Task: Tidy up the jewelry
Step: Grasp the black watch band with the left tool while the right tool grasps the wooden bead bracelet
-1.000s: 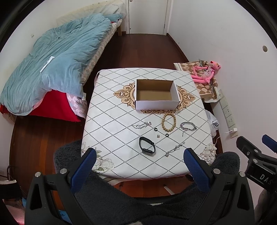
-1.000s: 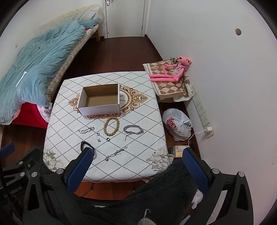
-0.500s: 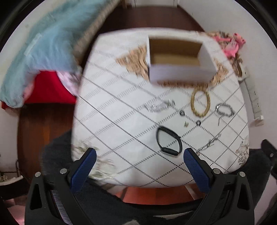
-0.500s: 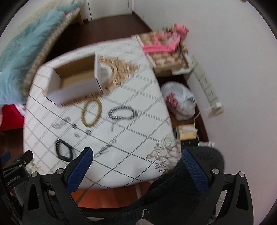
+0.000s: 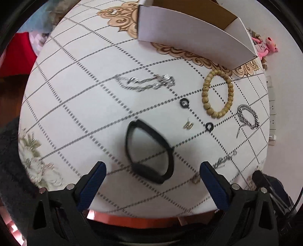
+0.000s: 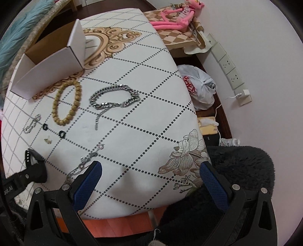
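Left claw (image 5: 152, 168): spread wide, jaws just narrowing slightly, nothing pinched; pointing down over black wristband (image 5: 149, 151), which lies on the desk between the blue pads (image 5: 90, 186), untouched.
Right claw (image 6: 150, 169): spread wide, empty, over the bare near-right part of the desk by the printed flower.
Desk (image 6: 147, 123): white cover, dotted diamond grid, gold ornament in the middle.
Cardboard box (image 5: 191, 36): open, at the far side of the desk; inside mostly hidden.
Wooden bead bracelet (image 5: 217, 93): just in front of the box.
Heavy curb chain (image 6: 115, 98): right of the beads, clasp tail trailing toward the near edge.
Thin silver chain (image 5: 145, 84): left of the beads.
Black rings (image 5: 184, 103): two, apart, between thin chain and beads.
Small gold piece (image 5: 188, 125): between the rings and the wristband.
Slim chain (image 6: 83, 162): near edge, beside the right claw's left pad.
Pink plush toy (image 6: 176, 13): off the desk, by the wall.
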### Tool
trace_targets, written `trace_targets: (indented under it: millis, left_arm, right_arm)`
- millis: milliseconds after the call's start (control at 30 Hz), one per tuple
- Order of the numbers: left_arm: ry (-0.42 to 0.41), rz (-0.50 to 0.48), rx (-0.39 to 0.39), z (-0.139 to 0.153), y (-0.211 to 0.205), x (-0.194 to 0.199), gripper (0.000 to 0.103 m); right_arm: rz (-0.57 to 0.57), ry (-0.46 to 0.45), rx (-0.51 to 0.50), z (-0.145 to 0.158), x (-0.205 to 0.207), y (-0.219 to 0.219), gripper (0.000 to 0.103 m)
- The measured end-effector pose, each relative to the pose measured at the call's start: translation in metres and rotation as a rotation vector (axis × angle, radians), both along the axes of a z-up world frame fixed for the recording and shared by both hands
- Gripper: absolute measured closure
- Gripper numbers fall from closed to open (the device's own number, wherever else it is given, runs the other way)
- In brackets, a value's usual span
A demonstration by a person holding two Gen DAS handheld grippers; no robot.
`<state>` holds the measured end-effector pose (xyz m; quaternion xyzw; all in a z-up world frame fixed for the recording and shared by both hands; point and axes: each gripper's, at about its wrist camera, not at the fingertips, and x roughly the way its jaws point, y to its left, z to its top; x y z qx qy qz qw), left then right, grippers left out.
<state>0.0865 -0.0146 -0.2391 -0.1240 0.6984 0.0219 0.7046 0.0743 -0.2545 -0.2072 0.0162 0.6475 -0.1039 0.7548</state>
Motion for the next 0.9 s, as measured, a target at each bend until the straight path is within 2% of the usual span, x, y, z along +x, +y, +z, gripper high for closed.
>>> trace_targets:
  millis: [33,67,100,133,200,367,500,567,633,700,733,900]
  left_arm:
    - [-0.002,-0.013,0.015,-0.002,-0.003,0.001,0.016]
    - [-0.002,-0.023,0.024,-0.004,-0.005,0.002,0.035]
    - [0.0,-0.031,0.031,-0.004,-0.006,0.003,0.049]
    - [0.001,-0.039,0.039,-0.004,-0.007,0.002,0.053]
    - [-0.031,-0.052,0.038,-0.002,-0.006,0.001,0.055]
    - [-0.102,-0.098,0.12,0.015,0.002,-0.003,0.056]
    - [-0.16,-0.105,0.179,0.04,0.017,0.007,0.056]
    - [-0.192,-0.102,0.204,0.05,0.027,0.015,0.056]
    - [-0.216,-0.096,0.221,0.053,0.034,0.024,0.056]
    - [-0.231,-0.083,0.226,0.055,0.039,0.033,0.056]
    - [-0.236,-0.075,0.226,0.054,0.04,0.037,0.056]
    - [-0.251,-0.066,0.234,0.057,0.053,0.045,0.056]
  right_arm:
    - [-0.004,0.003,0.0,-0.003,0.001,-0.001,0.0]
    - [-0.005,0.007,0.0,-0.004,0.001,-0.001,0.0]
    - [-0.006,0.011,0.0,-0.005,0.002,-0.002,0.0]
    - [-0.007,0.011,0.003,-0.006,0.003,-0.003,0.0]
    - [-0.008,0.012,0.008,-0.008,0.006,-0.004,0.0]
    - [-0.002,0.003,0.052,-0.004,0.012,-0.001,0.0]
    - [0.016,-0.026,0.186,0.005,0.028,0.007,0.0]
    - [0.029,-0.037,0.265,0.005,0.041,0.012,0.005]
    - [0.047,-0.056,0.31,0.003,0.06,0.02,0.023]
    - [0.078,-0.072,0.302,-0.003,0.079,0.031,0.033]
    - [0.091,-0.071,0.294,-0.006,0.087,0.038,0.035]
    - [0.169,-0.034,0.228,-0.031,0.125,0.07,0.055]
